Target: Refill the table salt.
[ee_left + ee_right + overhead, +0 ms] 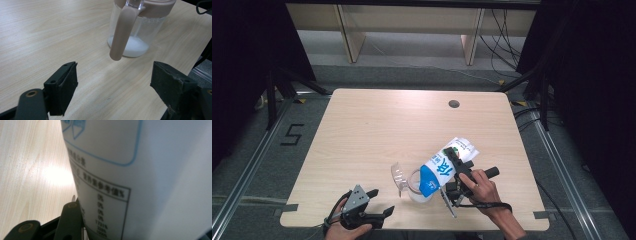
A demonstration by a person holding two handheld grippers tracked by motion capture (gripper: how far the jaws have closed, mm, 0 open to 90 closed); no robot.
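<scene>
Two tools are in my hands over one pale wood surface (362, 130), which is bare apart from the work near its front edge.

Largest item: the carton (443, 169), white with a blue spout end, clamped in my right tool (455, 176). It is tipped well over, blue end down and leftward over the jug, so the contents can run out by gravity. In the right gripper view the carton's printed side (140, 177) sits hard against the one jaw I can see, which fits a firm grip on its body.

Next: the jug (417, 186), clear, standing upright on the surface just below the carton's low end. Its lid (398, 176) is swung open to the left, presumably to leave the mouth free for pouring. In the left gripper view the jug (136, 32) has a pinkish rim and handle (121, 35), and a shallow white layer (130, 46) lies at the bottom. Judgement: the fill is at an early stage.

Smallest: my left tool (371, 206) waits near the front left edge, well apart from the jug. Its jaws stand wide apart with nothing between them and point toward the handle, perhaps ready to steady the jug if it shifts.
</scene>
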